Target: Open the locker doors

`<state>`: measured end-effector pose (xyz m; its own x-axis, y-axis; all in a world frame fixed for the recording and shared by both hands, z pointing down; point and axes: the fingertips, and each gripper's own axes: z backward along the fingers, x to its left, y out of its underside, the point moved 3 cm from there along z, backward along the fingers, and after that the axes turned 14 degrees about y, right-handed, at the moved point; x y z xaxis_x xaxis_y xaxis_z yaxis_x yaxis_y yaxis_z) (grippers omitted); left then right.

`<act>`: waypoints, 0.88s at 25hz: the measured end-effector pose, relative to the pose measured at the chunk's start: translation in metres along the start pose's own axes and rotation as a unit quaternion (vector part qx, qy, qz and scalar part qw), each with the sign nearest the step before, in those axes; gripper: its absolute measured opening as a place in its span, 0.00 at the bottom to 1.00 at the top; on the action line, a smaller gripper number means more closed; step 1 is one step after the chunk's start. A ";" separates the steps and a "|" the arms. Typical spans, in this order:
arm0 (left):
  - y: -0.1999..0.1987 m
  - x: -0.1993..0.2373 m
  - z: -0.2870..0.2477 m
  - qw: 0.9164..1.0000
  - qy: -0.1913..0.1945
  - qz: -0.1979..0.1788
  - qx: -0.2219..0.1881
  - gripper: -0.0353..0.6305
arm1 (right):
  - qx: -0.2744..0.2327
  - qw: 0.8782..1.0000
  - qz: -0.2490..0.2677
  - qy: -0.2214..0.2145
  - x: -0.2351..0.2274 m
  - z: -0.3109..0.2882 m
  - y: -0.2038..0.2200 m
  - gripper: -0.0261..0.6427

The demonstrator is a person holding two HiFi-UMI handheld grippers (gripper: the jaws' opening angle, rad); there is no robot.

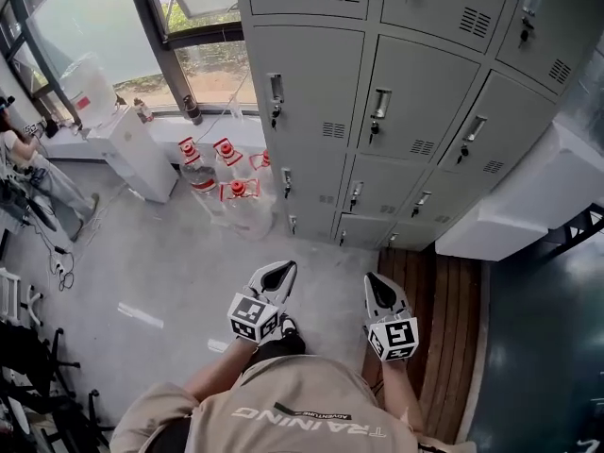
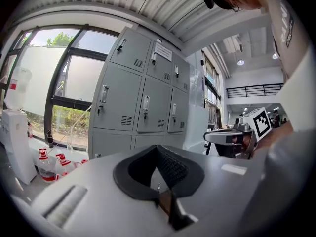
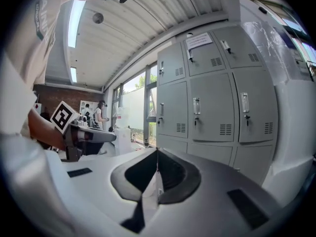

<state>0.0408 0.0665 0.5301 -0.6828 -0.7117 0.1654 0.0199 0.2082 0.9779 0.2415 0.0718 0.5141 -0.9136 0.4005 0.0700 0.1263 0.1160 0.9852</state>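
Observation:
A bank of grey lockers (image 1: pixel 406 92) stands ahead with every door shut; each door has a small handle and a key. The same lockers (image 2: pixel 143 102) show in the left gripper view, and lockers (image 3: pixel 212 102) fill the right gripper view too. My left gripper (image 1: pixel 283 270) and right gripper (image 1: pixel 375 281) hang side by side near my waist, well short of the doors. Both point toward the lockers. The left gripper (image 2: pixel 158 148) has its jaws together with nothing between them. The right gripper (image 3: pixel 157 151) is likewise shut and empty.
Several big water bottles with red caps (image 1: pixel 222 182) stand on the floor left of the lockers, beside a white water dispenser (image 1: pixel 142 154). A wooden platform (image 1: pixel 453 319) lies to my right, under a white cabinet (image 1: pixel 528 206). A person (image 1: pixel 28 159) sits at far left.

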 end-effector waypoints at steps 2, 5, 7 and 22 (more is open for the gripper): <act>-0.012 0.020 -0.003 1.000 0.011 -0.013 -0.005 0.06 | 0.003 1.000 0.012 0.014 0.001 -0.016 -0.008 0.06; -0.021 0.051 -0.005 0.999 0.022 -0.027 -0.010 0.06 | 0.003 0.999 -0.001 0.047 0.000 -0.042 -0.012 0.06; -0.021 0.072 -0.007 0.999 0.028 -0.026 -0.008 0.06 | -0.004 0.997 -0.025 0.073 0.000 -0.057 -0.015 0.06; -0.020 0.127 -0.074 0.998 0.058 0.008 0.016 0.06 | 0.020 0.995 -0.043 0.085 -0.034 -0.148 -0.007 0.06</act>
<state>0.0077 -0.0782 0.5411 -0.5929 -0.7811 0.1958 0.0048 0.2397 0.9708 0.2146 -0.0773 0.5282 -0.9734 0.2286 0.0134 0.0560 0.1806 0.9820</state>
